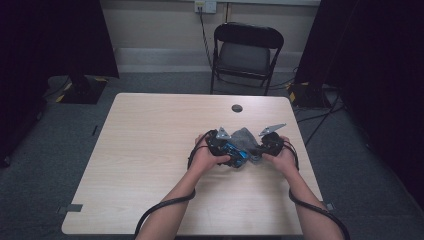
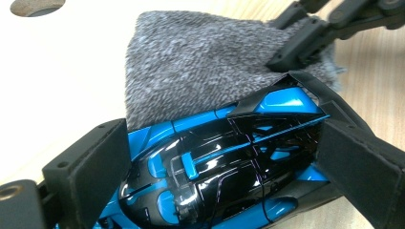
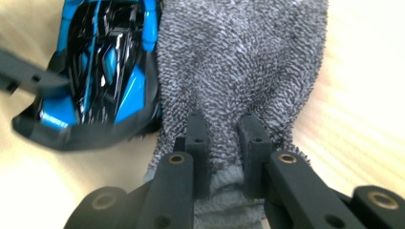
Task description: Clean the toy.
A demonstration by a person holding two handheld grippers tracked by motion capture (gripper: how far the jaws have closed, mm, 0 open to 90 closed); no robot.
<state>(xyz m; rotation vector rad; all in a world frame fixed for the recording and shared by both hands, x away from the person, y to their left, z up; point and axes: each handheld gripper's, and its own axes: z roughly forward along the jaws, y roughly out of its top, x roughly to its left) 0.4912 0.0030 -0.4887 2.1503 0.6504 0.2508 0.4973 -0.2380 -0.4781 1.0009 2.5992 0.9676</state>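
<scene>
grey cloth [image 3: 239,62] bunched in right gripper [image 3: 224,143] hides toy car's [image 3: 102,57] side.

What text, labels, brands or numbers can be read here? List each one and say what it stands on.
None: no readable text in any view.
Toy car: glossy blue and black body, no lettering or number to be made out.
Grey cloth: plain pile, no tag or label.
Wall socket: too small to tell any marking.
Table and folding chair: no signs or stickers.
</scene>
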